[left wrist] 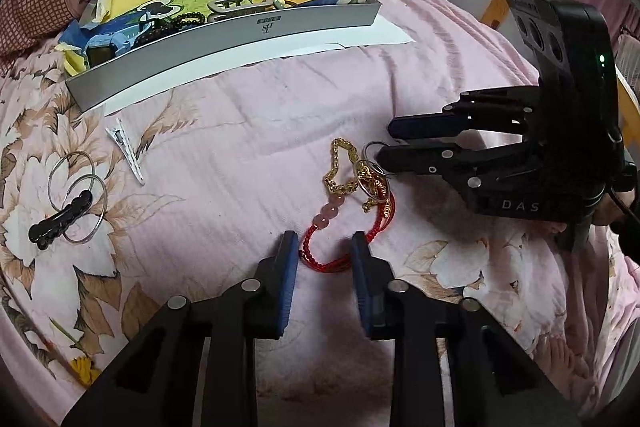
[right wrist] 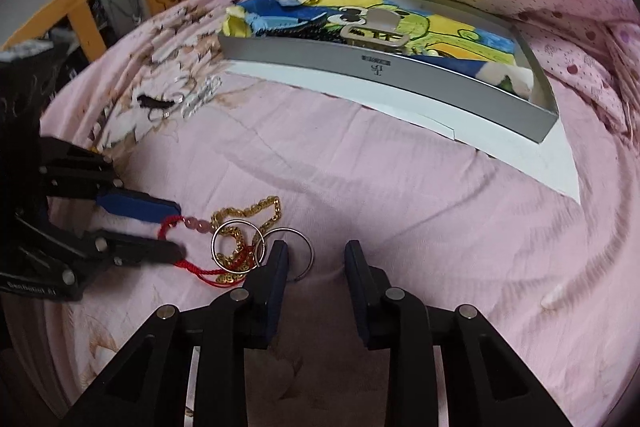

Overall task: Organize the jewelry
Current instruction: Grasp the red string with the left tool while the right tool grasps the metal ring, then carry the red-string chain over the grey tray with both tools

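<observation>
Both grippers meet over a tangle of jewelry on the pink floral bed cover. In the left wrist view, the left gripper stands at 6 o'clock, its blue pads narrowed around the near loop of a red cord bracelet with pink beads; whether the pads press the cord cannot be told. The right gripper reaches in from 3 o'clock, jaws narrow, its lower finger tip at a silver ring. From the right wrist view that ring lies partly hidden behind the left finger of the gripper, so a grip cannot be confirmed. A second silver ring overlaps a gold chain knotted with the red cord.

At 11 o'clock in the left view sits a grey tray holding a cartoon-print cloth and dark beads, its contents half hidden by the near wall. At 9 o'clock lie two silver hoops under a black hair clip, beside a white clip; in the right view these are blurred.
</observation>
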Demonstrator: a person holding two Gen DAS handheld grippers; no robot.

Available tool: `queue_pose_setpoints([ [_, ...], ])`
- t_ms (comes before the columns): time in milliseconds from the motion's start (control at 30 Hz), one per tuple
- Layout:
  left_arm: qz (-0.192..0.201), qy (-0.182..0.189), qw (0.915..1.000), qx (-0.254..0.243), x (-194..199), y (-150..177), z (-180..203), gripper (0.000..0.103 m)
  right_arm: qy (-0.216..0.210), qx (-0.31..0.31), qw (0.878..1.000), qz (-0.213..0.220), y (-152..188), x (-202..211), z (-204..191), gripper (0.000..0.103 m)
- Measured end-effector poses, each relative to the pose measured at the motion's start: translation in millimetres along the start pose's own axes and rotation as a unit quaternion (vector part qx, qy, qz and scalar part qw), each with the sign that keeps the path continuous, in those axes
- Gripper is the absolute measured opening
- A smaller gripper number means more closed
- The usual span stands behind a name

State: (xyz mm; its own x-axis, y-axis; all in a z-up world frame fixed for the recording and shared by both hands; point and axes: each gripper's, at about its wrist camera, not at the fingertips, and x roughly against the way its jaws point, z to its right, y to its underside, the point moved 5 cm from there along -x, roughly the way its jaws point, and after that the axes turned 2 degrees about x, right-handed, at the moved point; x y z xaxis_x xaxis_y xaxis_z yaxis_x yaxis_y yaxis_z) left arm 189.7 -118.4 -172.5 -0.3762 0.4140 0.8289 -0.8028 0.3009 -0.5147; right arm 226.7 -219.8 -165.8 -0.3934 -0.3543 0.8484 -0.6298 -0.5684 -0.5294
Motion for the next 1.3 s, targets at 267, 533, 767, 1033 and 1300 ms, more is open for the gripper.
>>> queue_pose_setpoints([
  [267,-0.004,-0.006,0.9999,0.014,1.2,1.3,-8.3,0.003,0.016,0.021,0.999,-0.024,2.0,-2.7,-11.0,0.009],
  [533,0.003,-0.005,0.9989,0.046,14.4,6.9,-13.3,0.001,0.033,-0.028,0.999,0.013,13.7,13.2,-9.1,0.004],
  [767,0.044,-0.025,0.9974,0.05,38.2,-0.4,-14.2,0.001,0.058,-0.068,0.994,0.065,15.7,38.2,0.7,0.004],
  [1033,0.082,-0.015,0.9948,0.058,63.5,-15.6,-12.2,0.001,0.075,-0.069,0.989,0.105,0.5,58.2,1.3,0.004],
  [1300,0.11,-0.016,0.9911,0.073,87.6,-46.0,-22.1,0.001,0.07,-0.063,0.988,0.124,-25.1,68.9,6.4,0.004],
])
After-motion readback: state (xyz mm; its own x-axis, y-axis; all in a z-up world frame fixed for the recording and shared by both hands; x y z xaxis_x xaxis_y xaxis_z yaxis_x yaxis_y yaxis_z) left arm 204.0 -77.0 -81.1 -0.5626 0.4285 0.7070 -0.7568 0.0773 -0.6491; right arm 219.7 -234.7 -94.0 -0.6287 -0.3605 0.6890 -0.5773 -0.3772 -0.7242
